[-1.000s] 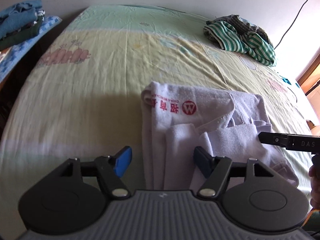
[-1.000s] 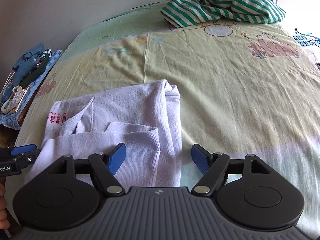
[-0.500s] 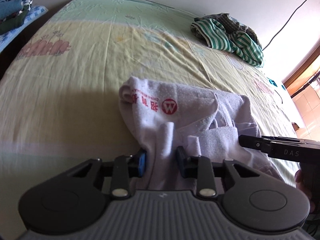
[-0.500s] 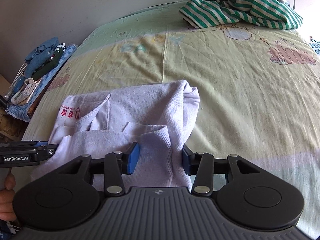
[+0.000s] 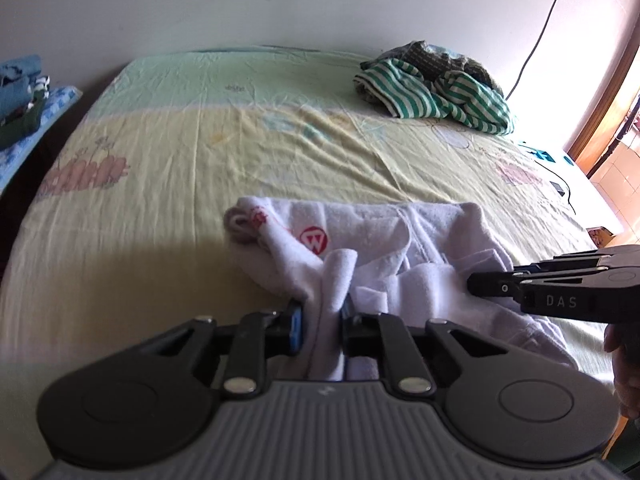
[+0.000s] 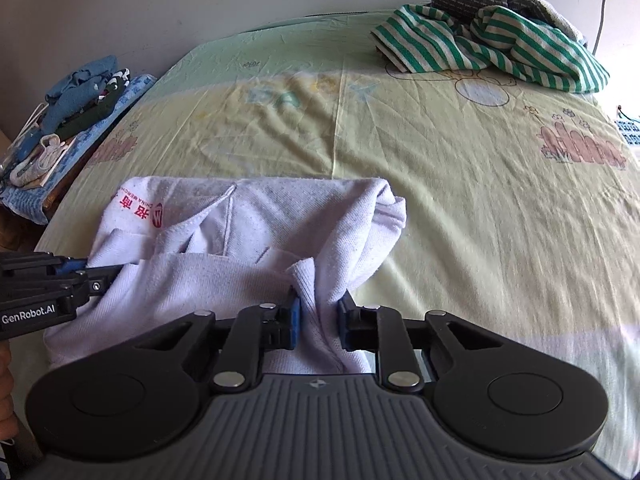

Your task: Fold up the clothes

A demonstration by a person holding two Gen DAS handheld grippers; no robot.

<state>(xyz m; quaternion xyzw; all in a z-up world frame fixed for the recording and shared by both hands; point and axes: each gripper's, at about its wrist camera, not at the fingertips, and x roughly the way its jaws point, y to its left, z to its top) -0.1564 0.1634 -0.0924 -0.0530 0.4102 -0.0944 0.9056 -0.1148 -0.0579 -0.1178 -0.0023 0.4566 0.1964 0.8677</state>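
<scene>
Left tool (image 5: 322, 322) and right tool (image 6: 319, 322) closing, pinching cloth.

**Two wrist cameras, one bed**

Both views sit just behind their own fingers, tilted down across the bed (image 5: 160, 168) toward the far wall. They share the white shirt (image 5: 400, 240) close below and the striped clothes (image 6: 492, 44) at 1 o'clock. Each sees the other gripper entering sideways.

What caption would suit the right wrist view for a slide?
Right gripper closing on a fold of the white shirt on the bed.
</scene>
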